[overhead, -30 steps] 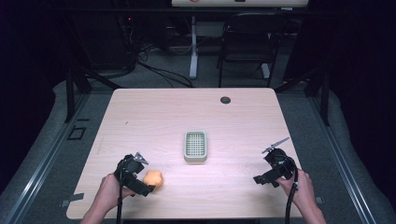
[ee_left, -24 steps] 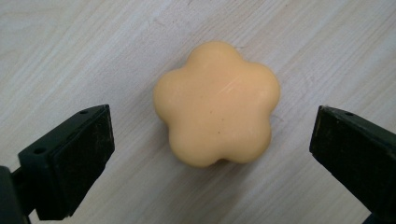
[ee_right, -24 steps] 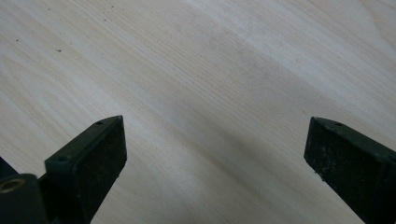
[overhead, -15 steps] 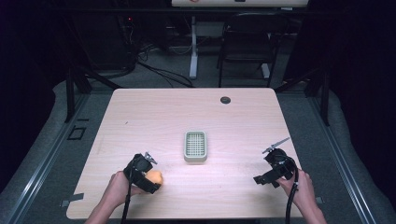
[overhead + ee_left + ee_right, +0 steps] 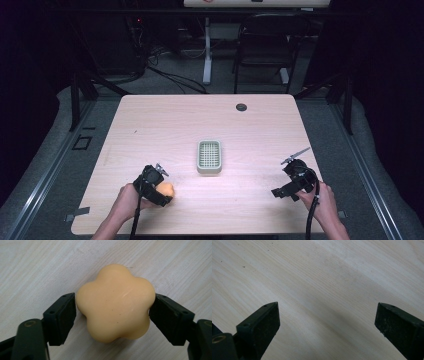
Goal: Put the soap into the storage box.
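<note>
Fingers of the left gripper are being pressed against both sides of an orange flower-shaped soap on the tabletop. Right gripper fingers are being held wide apart over bare wood.

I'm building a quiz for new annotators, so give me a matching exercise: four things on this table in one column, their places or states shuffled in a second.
Things:
1. flower-shaped soap
2. green basket
3. right gripper
4. black grommet

Places or states:
A. far edge of the table
B. jaws wide apart over bare wood
C. between the left gripper's jaws
D. middle of the table

Pairs: 1-C, 2-D, 3-B, 4-A
</note>
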The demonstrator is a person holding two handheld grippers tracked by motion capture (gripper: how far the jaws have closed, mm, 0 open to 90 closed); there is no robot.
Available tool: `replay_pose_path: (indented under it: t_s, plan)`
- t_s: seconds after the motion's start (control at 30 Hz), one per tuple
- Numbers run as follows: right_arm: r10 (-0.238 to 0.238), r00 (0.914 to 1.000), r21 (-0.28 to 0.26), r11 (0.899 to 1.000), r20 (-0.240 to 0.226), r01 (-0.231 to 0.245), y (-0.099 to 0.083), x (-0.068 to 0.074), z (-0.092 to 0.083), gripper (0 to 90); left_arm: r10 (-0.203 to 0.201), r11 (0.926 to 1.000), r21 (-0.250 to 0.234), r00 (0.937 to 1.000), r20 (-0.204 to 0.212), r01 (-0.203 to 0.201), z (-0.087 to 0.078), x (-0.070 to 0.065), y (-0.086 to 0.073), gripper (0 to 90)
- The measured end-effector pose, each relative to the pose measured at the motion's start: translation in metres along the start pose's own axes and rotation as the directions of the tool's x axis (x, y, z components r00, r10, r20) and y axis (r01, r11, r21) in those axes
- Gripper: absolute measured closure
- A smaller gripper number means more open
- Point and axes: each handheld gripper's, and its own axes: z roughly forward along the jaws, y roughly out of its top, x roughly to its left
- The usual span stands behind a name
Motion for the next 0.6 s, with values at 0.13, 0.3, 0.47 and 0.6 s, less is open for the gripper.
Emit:
replay_pose_path:
  t_s: [0.13,0.3,0.47,0.6]
  plan:
    - [0.005,1.0,-0.009,1.0,-0.003,-0.005,-0.0005,0.0005,-0.0002,5.7,-0.002,1.0,0.007,1.0,-0.003,0.002,0.001,-0.0007,0.0007,24.4]
    - [-0.001,1.0,0.003,1.0,0.006,0.001,-0.0005,-0.0001,-0.0009,5.7,-0.005,0.9999,0.011,1.0,-0.002,0.005,0.0018,-0.0002,0.0008,24.5]
    - [0.004,1.0,-0.004,1.0,-0.008,-0.004,-0.0005,0.0006,-0.0007,5.9,-0.01,0.9999,0.012,0.9999,0.005,0.01,0.0027,0.0004,0.0006,24.7]
    - [0.005,1.0,-0.004,1.0,-0.008,-0.005,-0.0005,0.0007,-0.0005,6.0,-0.005,0.9999,0.013,1.0,0.008,0.005,0.0032,0.0006,0.0009,24.9]
